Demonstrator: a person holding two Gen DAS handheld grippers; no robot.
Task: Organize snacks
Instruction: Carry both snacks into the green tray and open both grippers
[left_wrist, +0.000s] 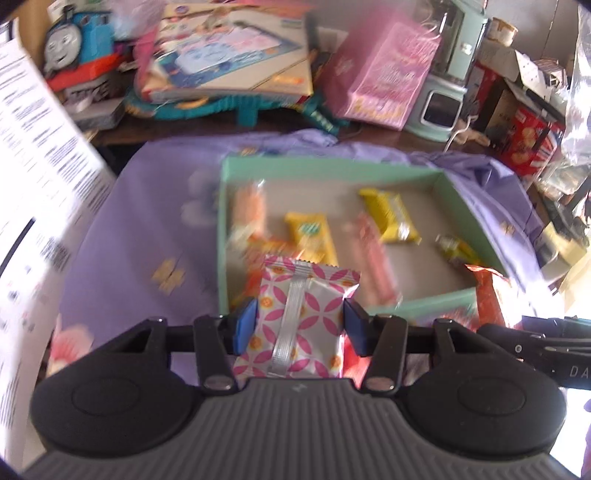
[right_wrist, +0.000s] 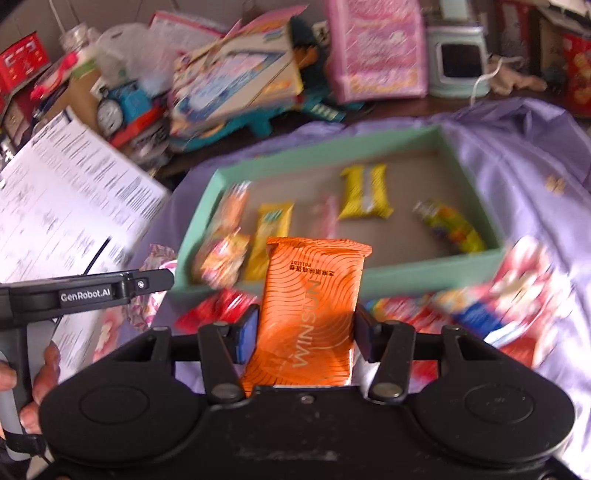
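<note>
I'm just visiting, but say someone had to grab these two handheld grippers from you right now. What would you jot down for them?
Left gripper: shut on a pink-patterned packet, held in the air in front of the green box.
Right gripper: shut on an orange packet, also lifted in front of the box.
Done: several snacks already lie in the box, among them a yellow bar.
Left: drop both held packets into the box, then fetch the loose packets lying on the purple cloth in front of it.
</note>
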